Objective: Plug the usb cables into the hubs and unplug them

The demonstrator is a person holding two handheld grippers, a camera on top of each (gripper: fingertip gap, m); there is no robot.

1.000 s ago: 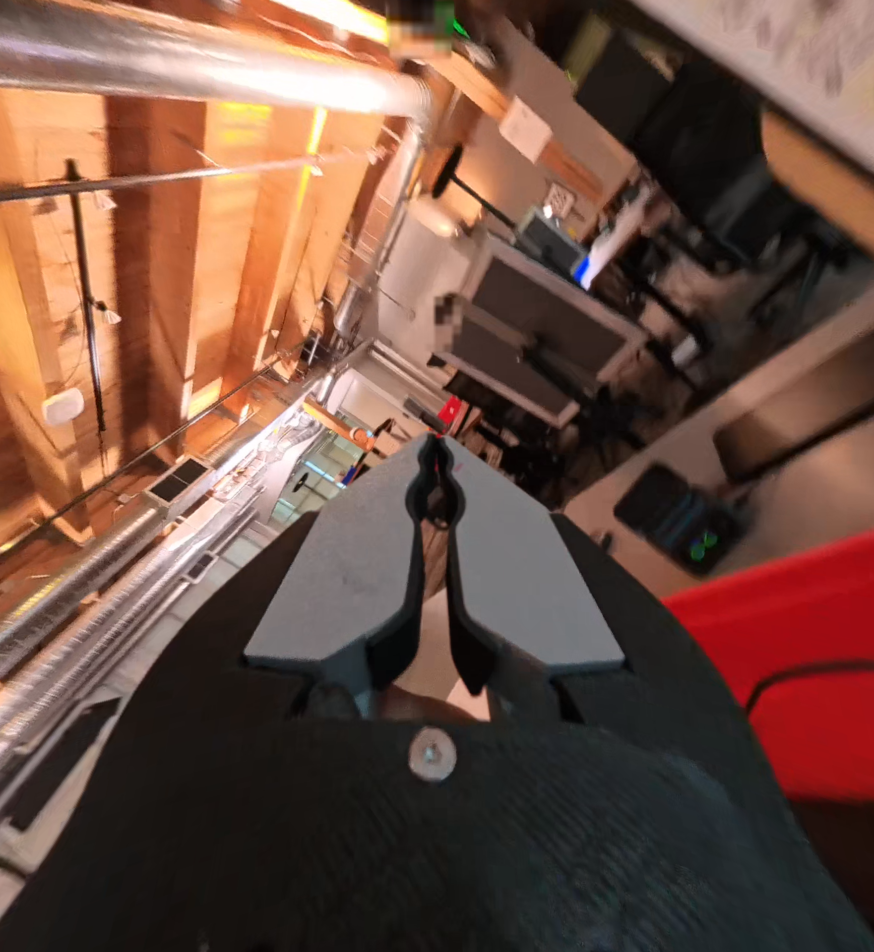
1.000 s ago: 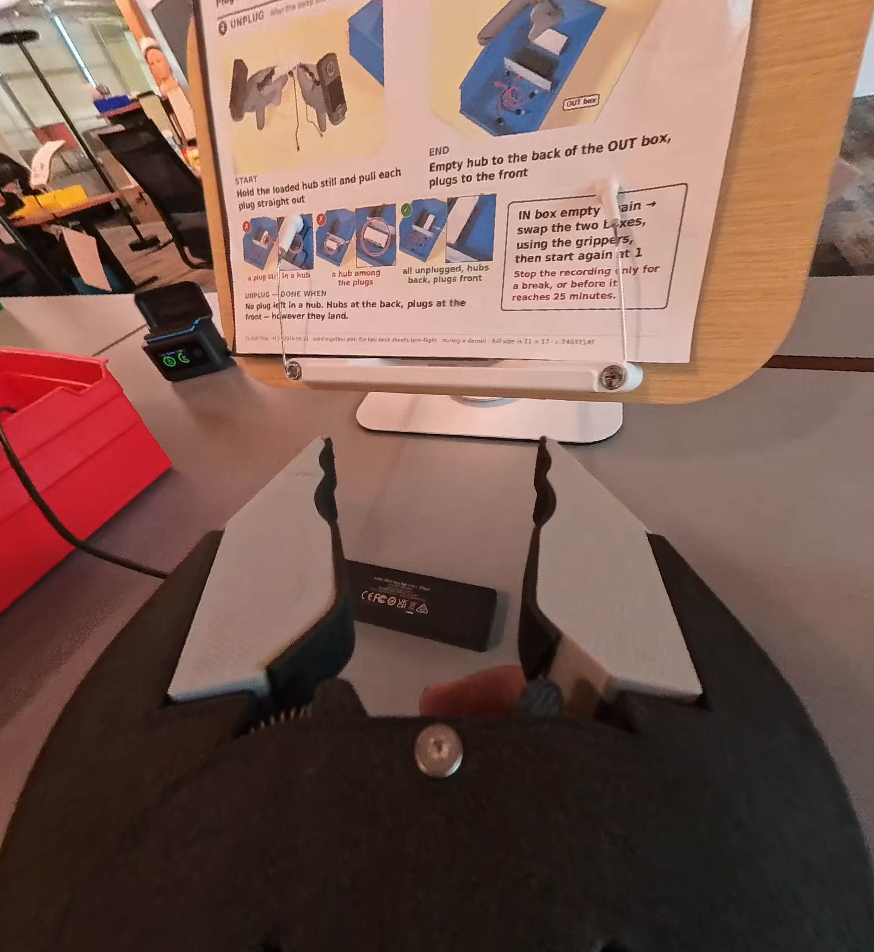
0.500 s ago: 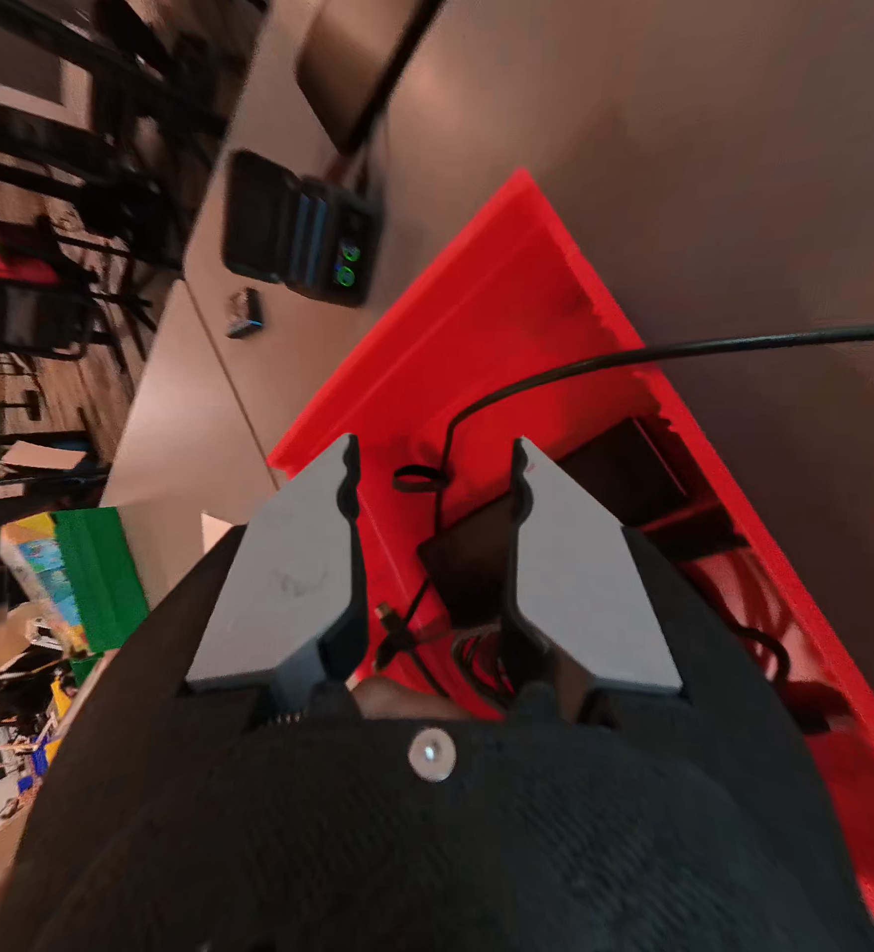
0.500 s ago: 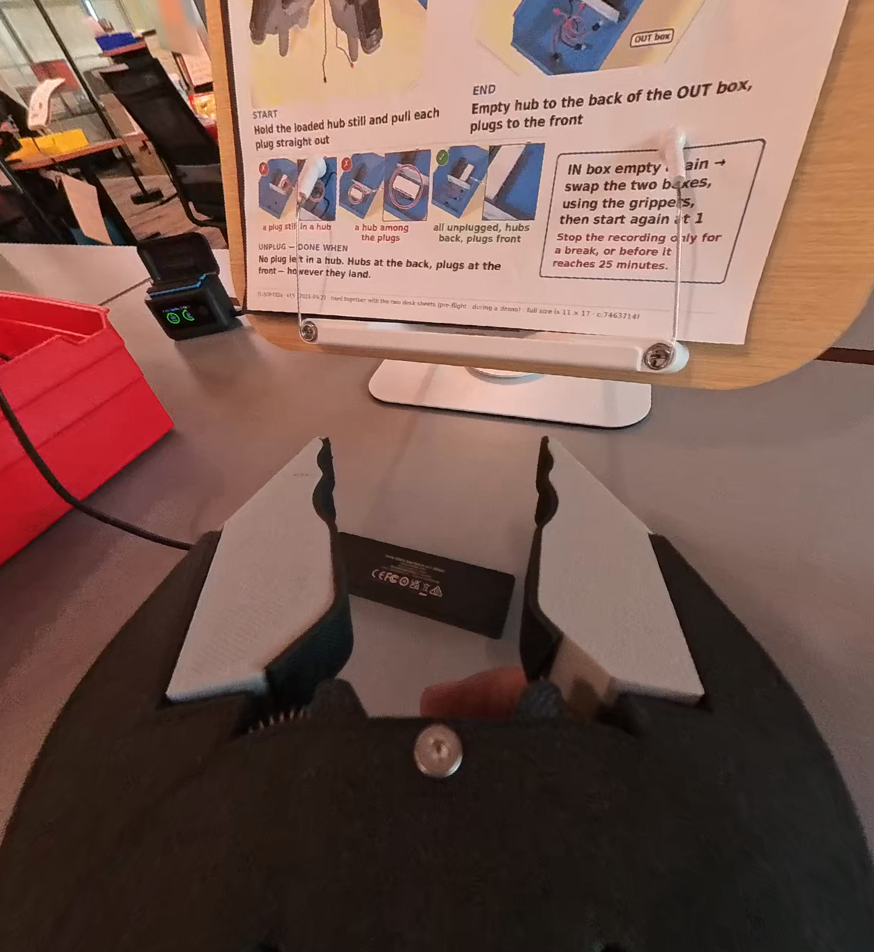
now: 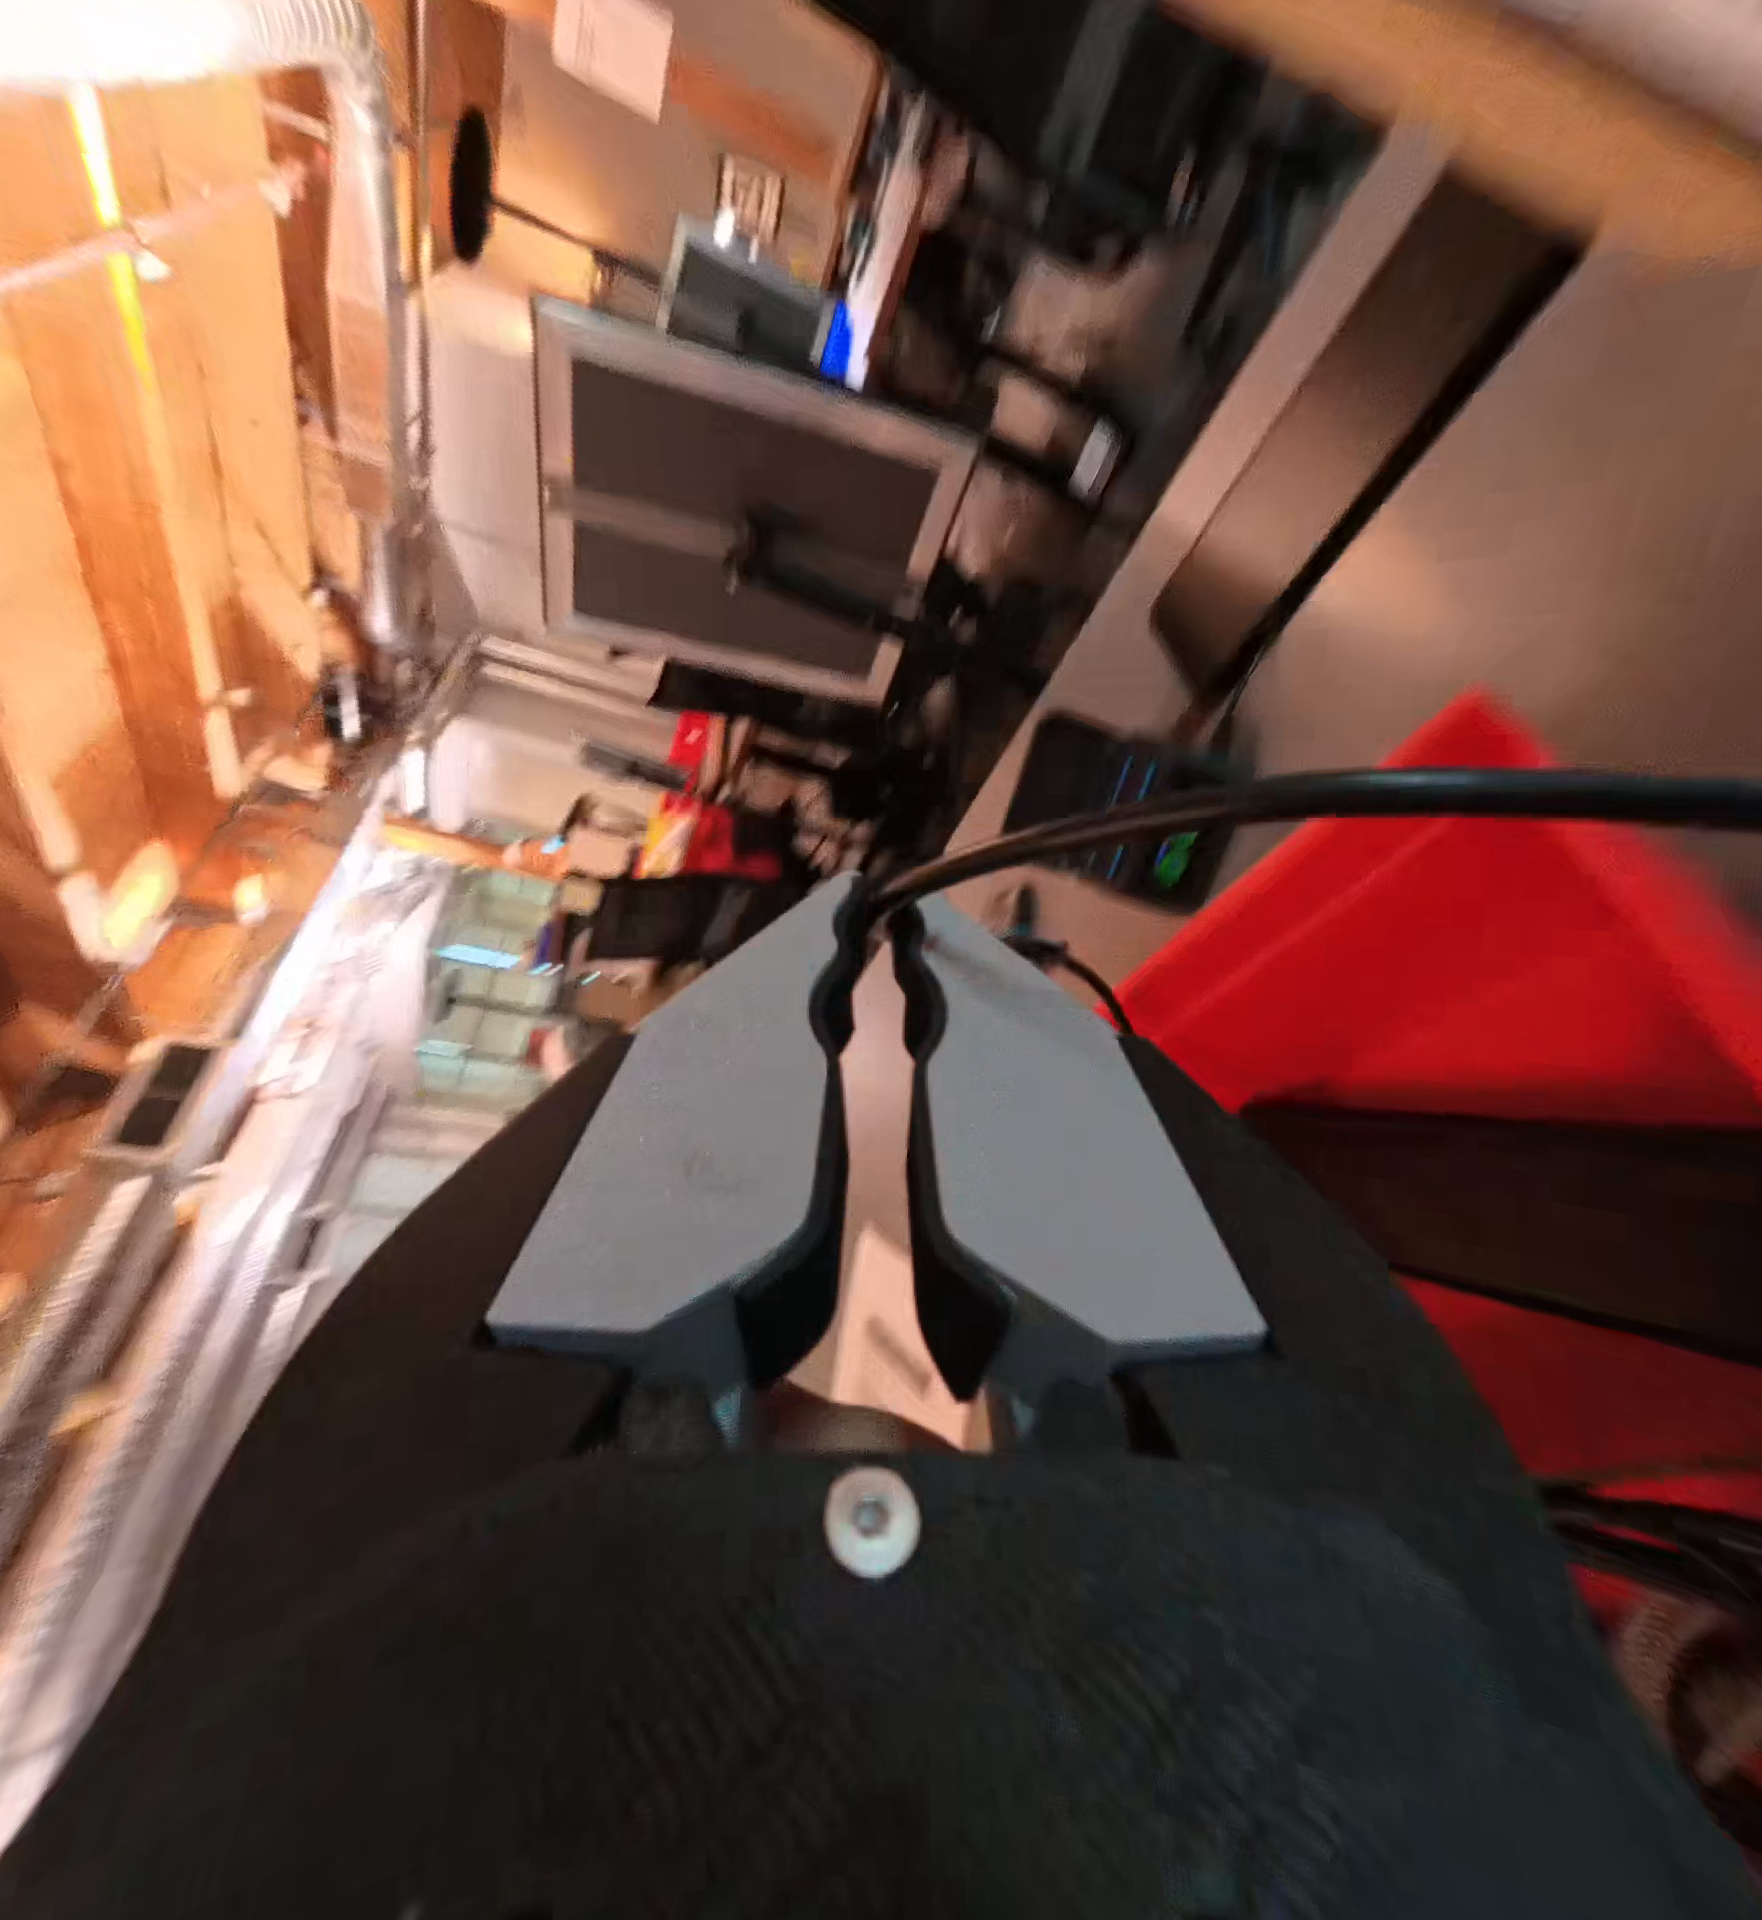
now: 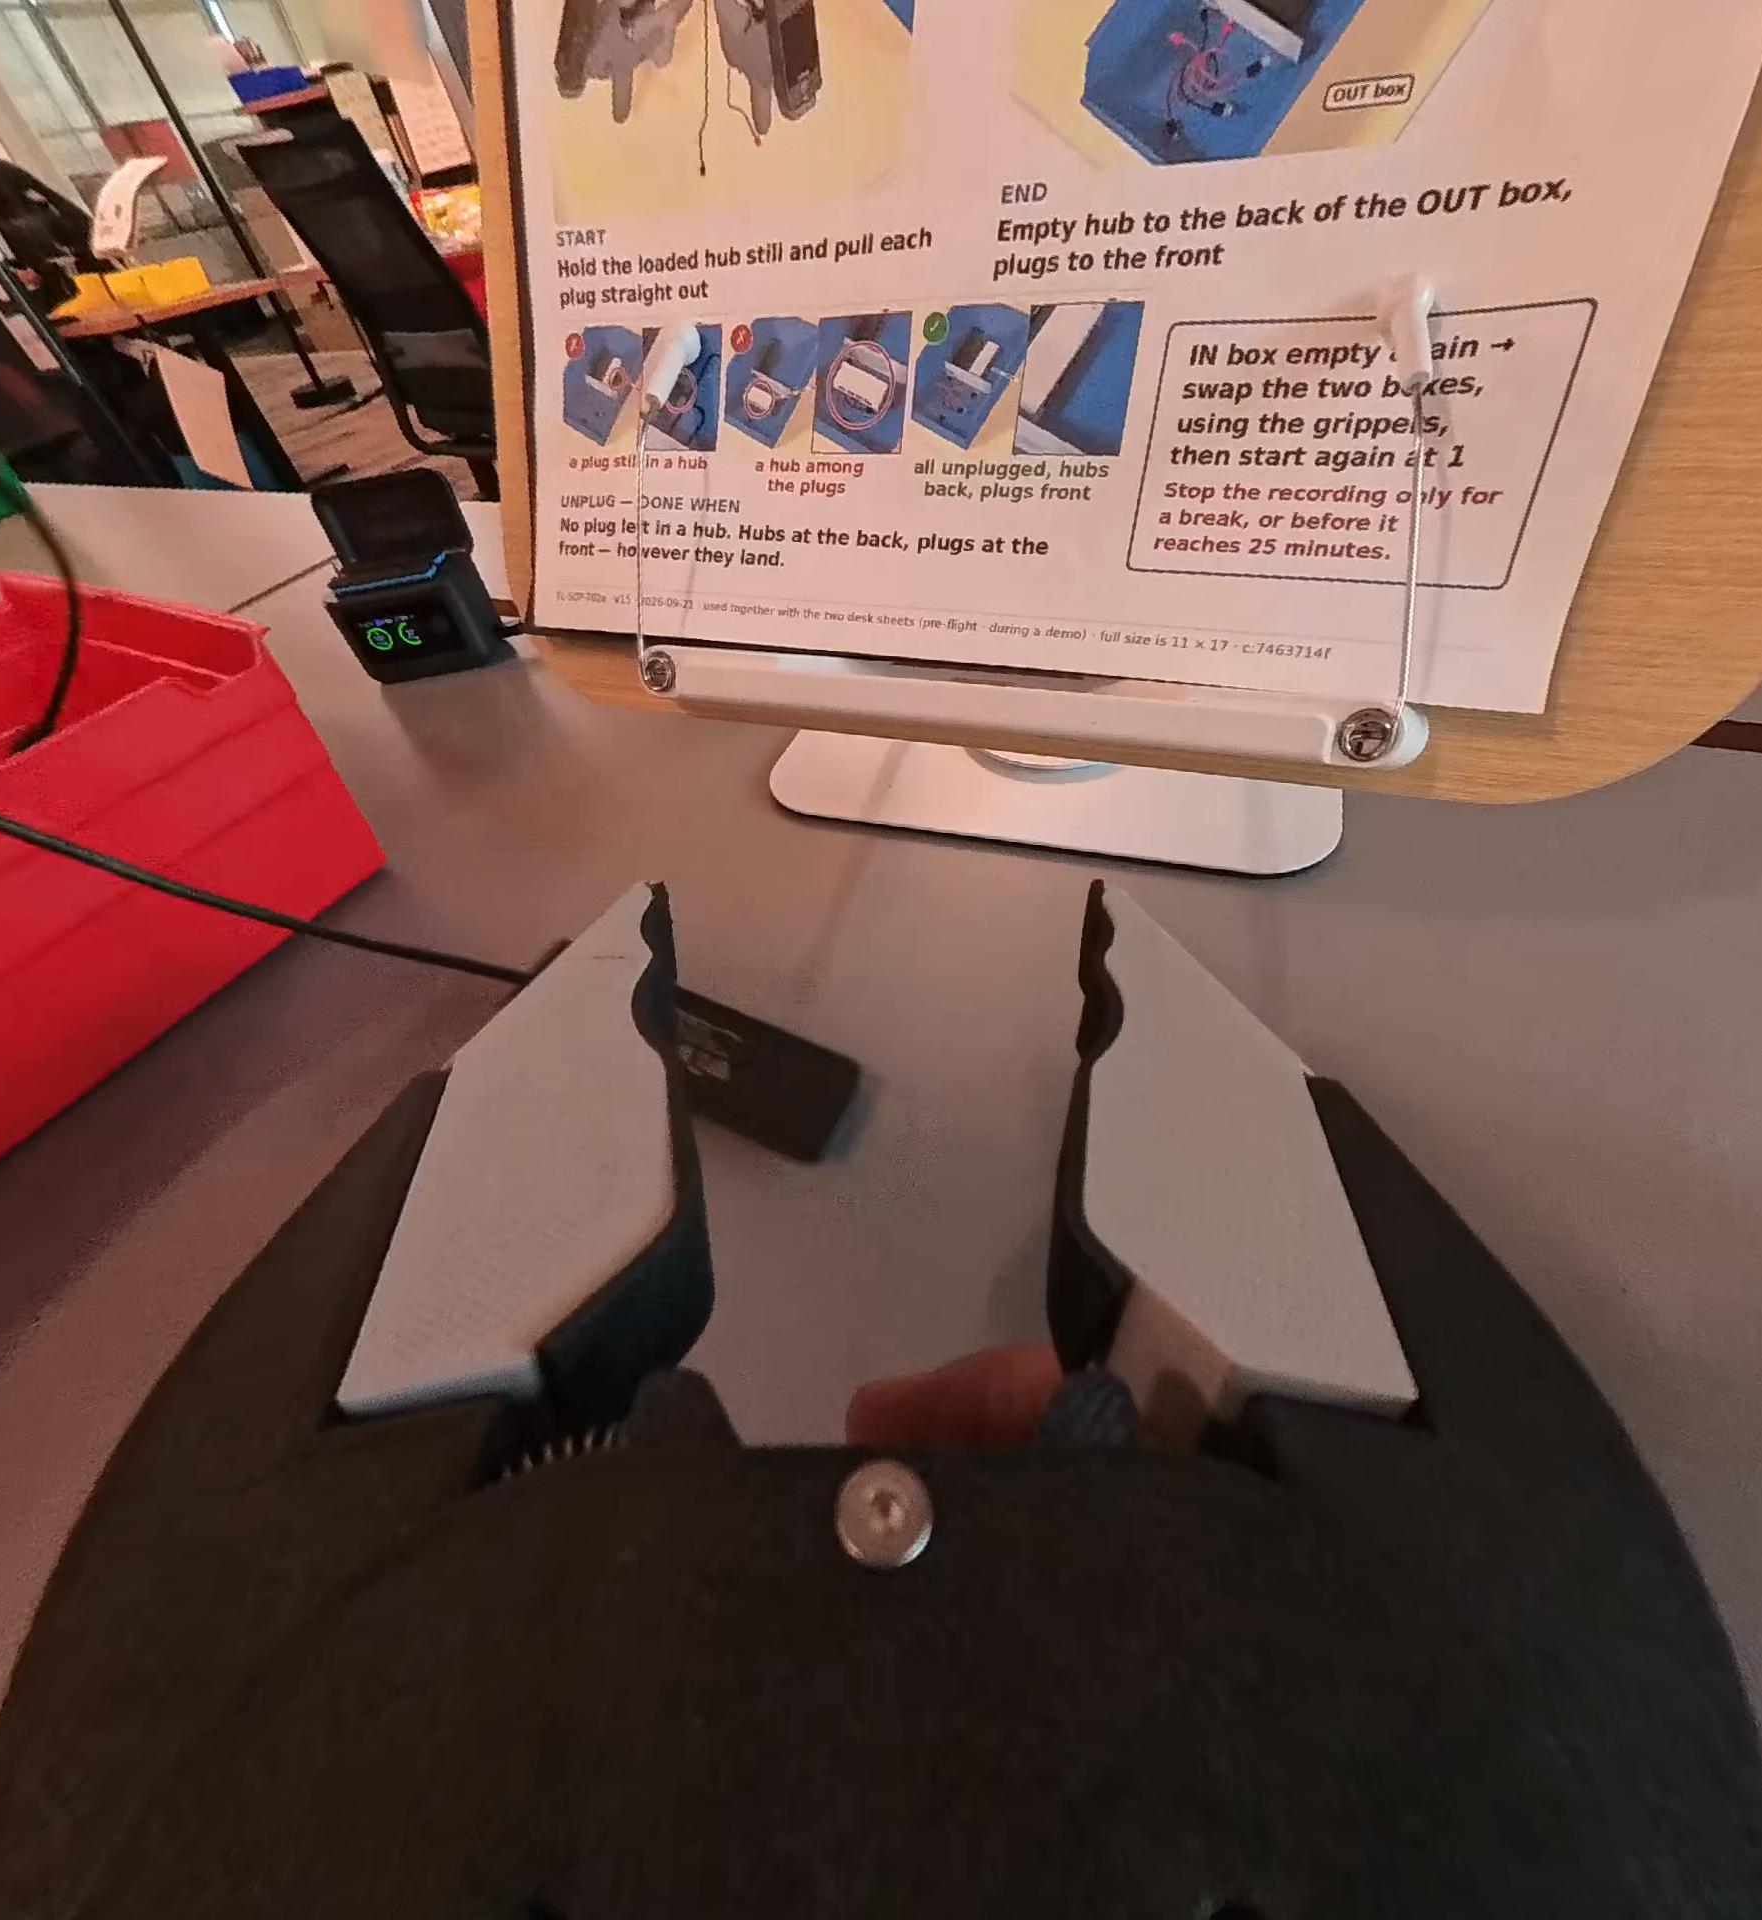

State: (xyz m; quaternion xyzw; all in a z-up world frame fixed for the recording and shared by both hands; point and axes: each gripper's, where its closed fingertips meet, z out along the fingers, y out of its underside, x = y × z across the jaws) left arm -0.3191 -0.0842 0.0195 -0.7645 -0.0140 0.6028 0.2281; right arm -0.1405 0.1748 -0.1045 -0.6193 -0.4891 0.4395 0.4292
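Observation:
My left gripper [image 5: 877,920] is shut on a black usb cable [image 5: 1376,795] at its fingertips and is tilted up, away from the red box [image 5: 1459,935]. The cable runs off to the right over the box. In the right wrist view the same cable [image 6: 233,904] trails across the table from the red box [image 6: 129,831]. My right gripper [image 6: 877,914] is open and empty, just above the table. A black usb hub [image 6: 768,1086] lies flat on the table between its fingers, close to the left finger [image 6: 565,1122].
An instruction sheet on a wooden board with a white stand [image 6: 1053,800] stands behind the hub. A small black device with green lights [image 6: 409,613] sits at the back left. More cables [image 5: 1687,1558] lie in the red box. Chairs and desks are beyond the table. About 35 centimetres separates my left fingertips from my right.
My left gripper was open over the red box half a second ago; now it is shut on a black cable and lifted, tilted up. My right gripper has shifted right; the hub sits nearer its left finger.

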